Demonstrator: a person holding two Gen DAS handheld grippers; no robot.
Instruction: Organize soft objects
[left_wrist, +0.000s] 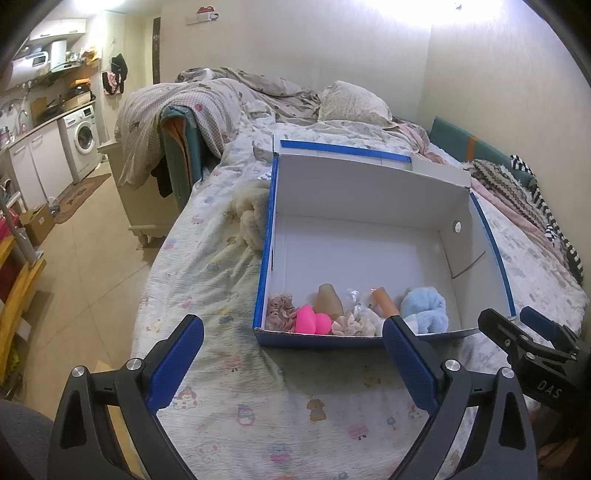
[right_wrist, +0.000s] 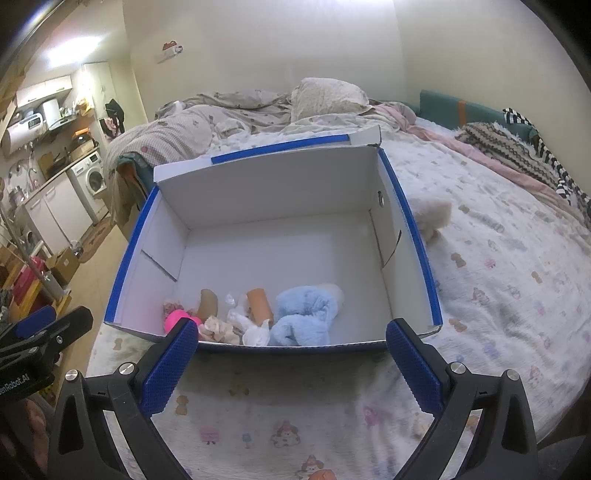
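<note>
Cardboard box (right_wrist: 266, 206), white inside with blue rim, lid flap standing at its 12 o'clock side, sits on the patterned bedsheet (right_wrist: 498, 280) directly ahead of both grippers. Contents, all crowded along the near wall at 6 o'clock: pale blue plush cloth (right_wrist: 303, 314) toward 5 o'clock; orange cylinder (right_wrist: 260, 301) and tan cone-shaped sponge (left_wrist: 328, 299) near centre; crinkled white wrapper (right_wrist: 255, 334); cream scrunchie (left_wrist: 352, 325); pink sponge (left_wrist: 310, 319); dusty-pink scrunchie (left_wrist: 279, 308) in the 7 o'clock corner. Far half of the box floor is bare. Outside the box: one cream fluffy item (left_wrist: 251, 214) lying on the sheet, touching the outer side wall; in the right wrist view it appears at about 2 o'clock (right_wrist: 432, 214). Left gripper (left_wrist: 291, 354): jaws spread wide, nothing held, hovering just short of the near wall. Right gripper (right_wrist: 290, 362): likewise spread wide and empty, same standoff. Judged status: the fluffy item looks like the remaining piece to collect. Risks: reaching over the box could catch the thin near wall or the upright flap and shove the light box across the soft sheet; a pinch on loose fluff may slip, or snag the sheet beneath and drag it along.
</note>
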